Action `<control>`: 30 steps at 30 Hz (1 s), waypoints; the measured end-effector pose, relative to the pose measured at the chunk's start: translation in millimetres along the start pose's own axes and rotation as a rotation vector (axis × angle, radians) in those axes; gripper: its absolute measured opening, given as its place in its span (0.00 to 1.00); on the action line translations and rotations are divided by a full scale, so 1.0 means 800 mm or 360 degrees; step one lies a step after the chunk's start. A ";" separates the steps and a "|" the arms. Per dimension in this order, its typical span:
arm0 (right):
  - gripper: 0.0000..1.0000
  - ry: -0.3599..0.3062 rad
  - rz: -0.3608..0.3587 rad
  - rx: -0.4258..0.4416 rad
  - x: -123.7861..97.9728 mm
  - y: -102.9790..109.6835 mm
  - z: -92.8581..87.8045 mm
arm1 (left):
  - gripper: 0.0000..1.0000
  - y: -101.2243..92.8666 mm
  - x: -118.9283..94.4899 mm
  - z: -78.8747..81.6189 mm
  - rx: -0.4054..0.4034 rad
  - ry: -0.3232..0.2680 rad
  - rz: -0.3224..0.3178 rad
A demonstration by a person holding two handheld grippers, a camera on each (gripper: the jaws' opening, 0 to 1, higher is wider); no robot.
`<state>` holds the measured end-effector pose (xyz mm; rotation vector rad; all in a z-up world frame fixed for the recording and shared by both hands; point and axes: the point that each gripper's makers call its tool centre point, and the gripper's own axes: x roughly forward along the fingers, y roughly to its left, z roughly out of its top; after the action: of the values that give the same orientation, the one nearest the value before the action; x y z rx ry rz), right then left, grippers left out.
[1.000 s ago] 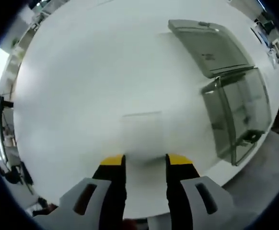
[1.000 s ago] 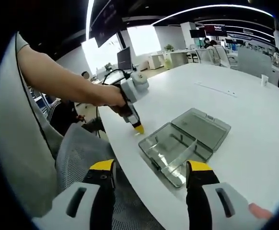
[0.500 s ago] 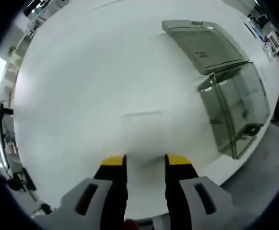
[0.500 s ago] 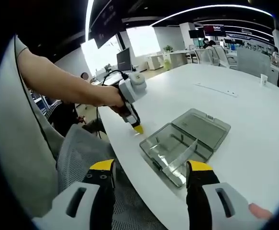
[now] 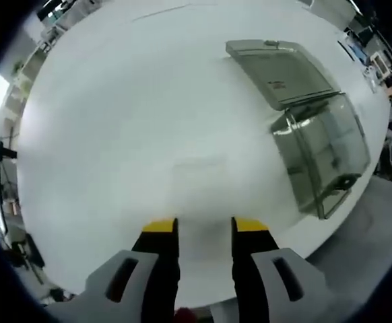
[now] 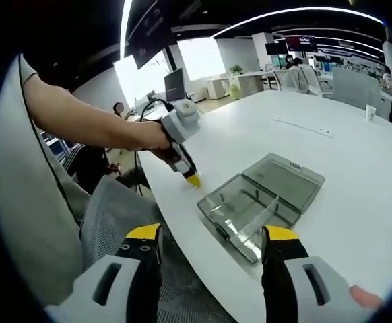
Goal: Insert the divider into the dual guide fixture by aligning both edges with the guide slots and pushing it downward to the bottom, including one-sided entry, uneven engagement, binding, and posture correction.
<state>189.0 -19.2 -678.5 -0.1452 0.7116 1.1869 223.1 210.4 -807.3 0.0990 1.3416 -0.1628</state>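
Observation:
A clear grey plastic box (image 5: 324, 155) with guide slots stands open near the white table's edge, its lid (image 5: 283, 67) laid back flat. My left gripper (image 5: 199, 225) is low over the table (image 5: 115, 121), left of the box. A faint clear divider (image 5: 199, 185) reaches forward from between its yellow tips, and the jaws are shut on its edges. In the right gripper view the same box (image 6: 233, 202) holds a clear partition (image 6: 255, 217) standing at a slant. The left gripper (image 6: 193, 180) has its tips on the table just left of the box. My right gripper (image 6: 211, 235) hangs open, back from the table edge.
A person's arm (image 6: 88, 121) reaches in from the left and holds the left gripper. A grey mesh chair (image 6: 108, 215) sits below the table edge. Beyond the box the white table (image 6: 344, 148) stretches away bare, with a small cup (image 6: 372, 112) far off.
The left gripper view has drifted a little, so the box sits slightly lower and further left. The divider's outline keeps its place between the jaws. The right gripper is unchanged.

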 end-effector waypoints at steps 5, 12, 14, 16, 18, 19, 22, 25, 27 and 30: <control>0.56 -0.0011 -0.0001 0.0011 -0.001 -0.001 0.003 | 0.26 -0.006 -0.007 0.001 -0.0025 -0.0057 -0.0045; 0.55 -0.0018 0.0004 0.0041 0.000 -0.003 0.005 | 0.26 -0.015 -0.020 0.007 -0.0030 -0.0149 -0.0079; 0.55 -0.0021 0.0008 0.0050 0.001 -0.003 0.006 | 0.26 -0.020 -0.025 0.009 -0.0019 -0.0177 -0.0092; 0.54 -0.0027 0.0016 0.0063 0.001 -0.002 0.007 | 0.26 -0.024 -0.032 0.011 -0.0017 -0.0211 -0.0104; 0.53 -0.0038 0.0032 0.0080 0.001 -0.001 0.009 | 0.26 -0.029 -0.037 0.013 -0.0019 -0.0245 -0.0128; 0.53 -0.0040 0.0034 0.0087 0.002 -0.001 0.010 | 0.26 -0.031 -0.040 0.013 -0.0012 -0.0255 -0.0130; 0.51 -0.0053 0.0037 0.0110 0.001 -0.004 0.012 | 0.26 -0.038 -0.049 0.017 0.0015 -0.0291 -0.0140; 0.50 -0.0076 0.0045 0.0132 0.001 -0.005 0.017 | 0.26 -0.047 -0.060 0.021 0.0045 -0.0338 -0.0156; 0.49 -0.0082 0.0056 0.0144 0.002 -0.005 0.019 | 0.26 -0.053 -0.067 0.025 0.0066 -0.0376 -0.0171; 0.48 -0.0090 0.0069 0.0155 0.003 -0.005 0.021 | 0.26 -0.063 -0.078 0.030 0.0090 -0.0420 -0.0196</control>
<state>200.1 -11.0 -667.8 -0.0146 0.7242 1.1907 224.0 160.4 -740.1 0.0405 1.0799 -0.3073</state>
